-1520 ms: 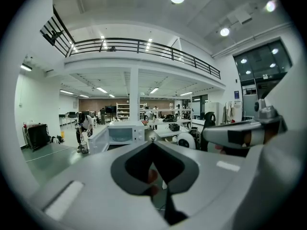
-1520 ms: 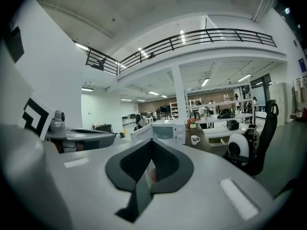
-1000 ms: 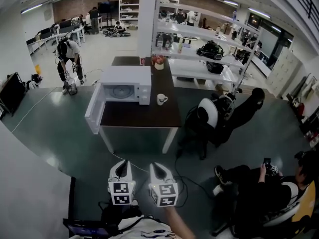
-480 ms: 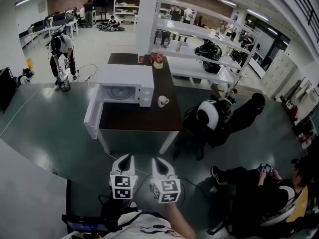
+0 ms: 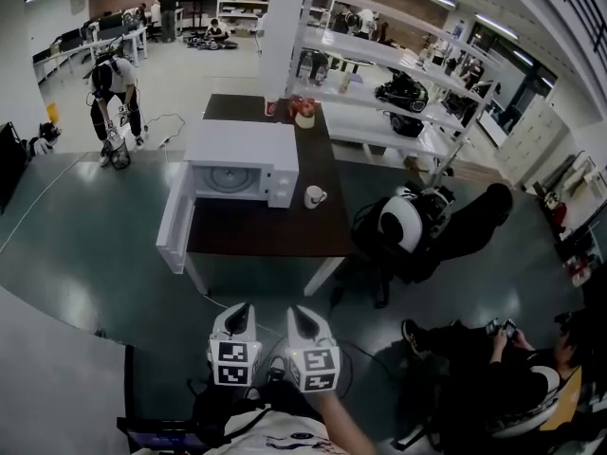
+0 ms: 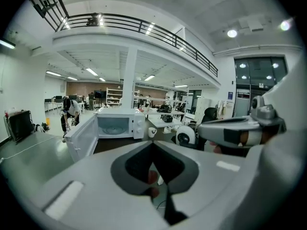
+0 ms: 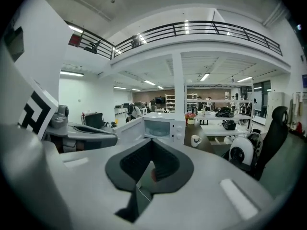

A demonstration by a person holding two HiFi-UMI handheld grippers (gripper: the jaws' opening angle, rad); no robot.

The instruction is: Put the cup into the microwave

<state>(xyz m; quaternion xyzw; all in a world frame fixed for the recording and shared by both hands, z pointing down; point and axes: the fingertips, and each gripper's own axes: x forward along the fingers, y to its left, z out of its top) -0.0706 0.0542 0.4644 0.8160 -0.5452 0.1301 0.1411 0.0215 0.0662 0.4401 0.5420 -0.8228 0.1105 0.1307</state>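
Note:
A white cup (image 5: 312, 196) stands on the dark brown table (image 5: 275, 235), just right of the white microwave (image 5: 242, 167). The microwave door (image 5: 175, 221) hangs open to the left, showing the glass plate inside. My left gripper (image 5: 237, 311) and right gripper (image 5: 298, 314) are side by side over the floor, well short of the table, both shut and empty. In the left gripper view the microwave (image 6: 116, 126) and cup (image 6: 152, 132) lie far ahead beyond the closed tips (image 6: 152, 143). From the right gripper (image 7: 152, 142) the cup (image 7: 195, 140) is ahead to the right.
A person in a black chair (image 5: 417, 226) sits close to the table's right side. Another seated person (image 5: 512, 368) is at the lower right. White shelving (image 5: 379, 74) and a pillar (image 5: 280, 27) stand behind the table. Cables (image 5: 275, 349) lie on the floor below my grippers.
Both grippers have been carried forward together toward the table, which now sits slightly nearer in the head view. Their jaws stayed shut. The cup and microwave have not moved.

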